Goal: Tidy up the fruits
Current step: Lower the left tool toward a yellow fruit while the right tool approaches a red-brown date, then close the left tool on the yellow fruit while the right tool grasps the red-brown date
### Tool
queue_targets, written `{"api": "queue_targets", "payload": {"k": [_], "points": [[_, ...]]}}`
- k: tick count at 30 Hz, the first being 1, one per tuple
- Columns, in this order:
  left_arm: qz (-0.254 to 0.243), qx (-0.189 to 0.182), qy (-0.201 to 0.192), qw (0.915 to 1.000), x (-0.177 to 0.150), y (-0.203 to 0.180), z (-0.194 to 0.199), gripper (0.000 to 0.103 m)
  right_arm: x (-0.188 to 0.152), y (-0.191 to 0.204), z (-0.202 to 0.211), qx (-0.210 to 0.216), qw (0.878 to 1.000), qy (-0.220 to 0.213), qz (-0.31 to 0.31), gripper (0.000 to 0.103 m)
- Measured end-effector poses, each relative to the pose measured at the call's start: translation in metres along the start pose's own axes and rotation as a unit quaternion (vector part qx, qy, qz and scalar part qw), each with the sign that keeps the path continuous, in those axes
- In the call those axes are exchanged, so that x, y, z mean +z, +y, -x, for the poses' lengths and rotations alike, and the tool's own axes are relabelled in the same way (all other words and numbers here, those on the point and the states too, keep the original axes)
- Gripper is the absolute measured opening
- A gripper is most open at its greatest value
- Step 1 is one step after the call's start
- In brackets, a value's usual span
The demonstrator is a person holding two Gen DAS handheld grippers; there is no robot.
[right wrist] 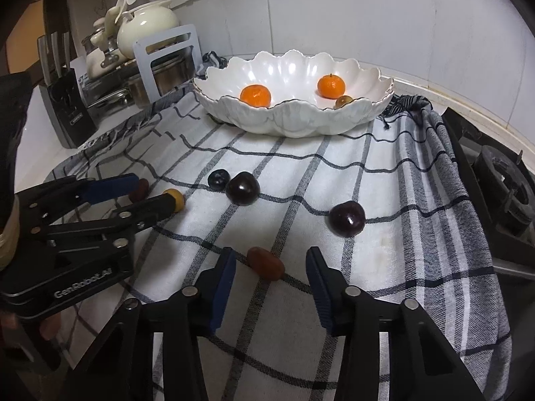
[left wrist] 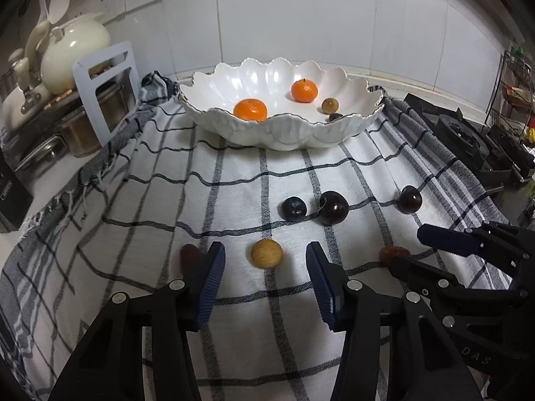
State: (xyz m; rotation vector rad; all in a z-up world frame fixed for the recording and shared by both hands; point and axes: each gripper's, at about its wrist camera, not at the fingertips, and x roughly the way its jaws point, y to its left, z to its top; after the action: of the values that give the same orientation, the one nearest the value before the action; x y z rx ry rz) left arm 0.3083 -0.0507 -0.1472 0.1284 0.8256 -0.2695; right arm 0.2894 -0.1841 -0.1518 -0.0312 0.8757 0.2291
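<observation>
My left gripper (left wrist: 265,253) is open, with a tan round fruit (left wrist: 266,254) on the cloth between its blue pads, touching neither. A red-brown date (left wrist: 189,254) lies just outside its left finger. My right gripper (right wrist: 271,256) is also open around another red-brown date (right wrist: 265,263), with gaps on both sides. Three dark round fruits (left wrist: 293,209) (left wrist: 333,207) (left wrist: 409,199) lie farther out on the cloth. Behind them the white scalloped bowl (left wrist: 284,135) holds two mandarins (left wrist: 250,109) (left wrist: 304,91) and two small brownish fruits (left wrist: 329,105).
A checked cloth (left wrist: 234,180) covers the counter. On the left stand a pot rack with a cream teapot (left wrist: 75,46) and a knife block (right wrist: 65,107). A black gas stove (right wrist: 501,187) borders the cloth on the right. A tiled wall rises behind the bowl.
</observation>
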Motion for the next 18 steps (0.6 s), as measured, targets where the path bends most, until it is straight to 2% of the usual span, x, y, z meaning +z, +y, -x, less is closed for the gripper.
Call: {"api": "queue_targets", "payload": {"k": [11, 18], "points": [[0.001, 0.004, 0.024, 0.9997, 0.002, -0.002, -0.019, 0.036, -0.002, 0.002, -0.009, 0.012, 1.0, 0.011, 0.008, 0.033], [0.011, 0.007, 0.037, 0.9992, -0.001, 0.0, -0.027, 0.026, -0.003, 0.001, -0.01, 0.014, 1.0, 0.011, 0.014, 0.024]]}}
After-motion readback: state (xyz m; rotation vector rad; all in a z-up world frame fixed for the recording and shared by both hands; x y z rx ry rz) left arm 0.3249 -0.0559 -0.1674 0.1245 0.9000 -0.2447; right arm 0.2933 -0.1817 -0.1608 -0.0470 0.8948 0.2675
